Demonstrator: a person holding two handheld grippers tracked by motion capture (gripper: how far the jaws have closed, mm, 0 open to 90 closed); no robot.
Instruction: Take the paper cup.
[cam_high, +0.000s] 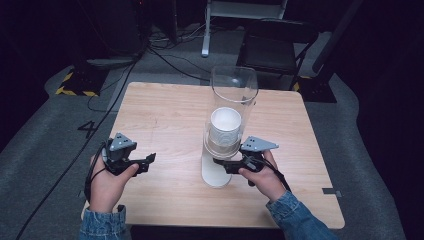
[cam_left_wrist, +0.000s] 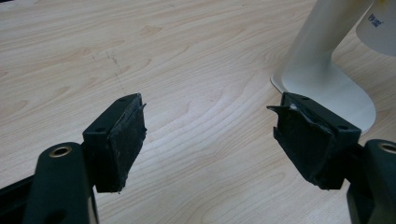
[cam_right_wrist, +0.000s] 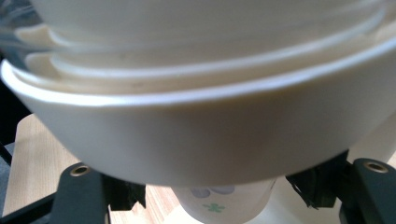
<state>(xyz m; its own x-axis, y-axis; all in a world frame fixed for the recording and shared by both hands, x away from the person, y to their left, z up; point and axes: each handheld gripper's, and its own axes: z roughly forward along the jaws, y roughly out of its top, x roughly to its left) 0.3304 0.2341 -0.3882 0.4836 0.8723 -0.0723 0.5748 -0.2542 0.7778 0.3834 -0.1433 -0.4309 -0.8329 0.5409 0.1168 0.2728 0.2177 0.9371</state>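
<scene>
1. High view: a cup dispenser (cam_high: 231, 100) stood at the centre of the frame on a wooden table (cam_high: 165, 115), its clear tube rising from a white stand (cam_high: 216, 172). A stack of white cups (cam_high: 225, 127) sat inside the tube.
2. The right gripper (cam_high: 225, 164) lay at lower centre-right, held by a hand (cam_high: 262, 177), its tip right at the bottom of the tube. From here its jaws were too dark and small to read.
3. The left gripper (cam_high: 145, 162) lay at lower left of the frame, well apart from the dispenser and held low over bare wood.
4. Left gripper view: the left gripper (cam_left_wrist: 208, 135) had its jaws spread wide with only table between them. Both pads (cam_left_wrist: 128, 140) looked worn and ragged at the edges. The stand (cam_left_wrist: 327, 79) sat in the upper right, cut off by the top edge, and a cup (cam_left_wrist: 380, 28) was clipped by the right corner.
5. Right gripper view: the dispenser's white collar (cam_right_wrist: 187, 140) lay blurred and very close across most of the frame, hiding the tips of both jaws. The bottom cup (cam_right_wrist: 224, 203), with a small printed pattern, poked out below the collar at lower centre, between the two jaws.
6. Whether the right jaws touched that cup could not be told; their inner faces were hidden behind the collar.
</scene>
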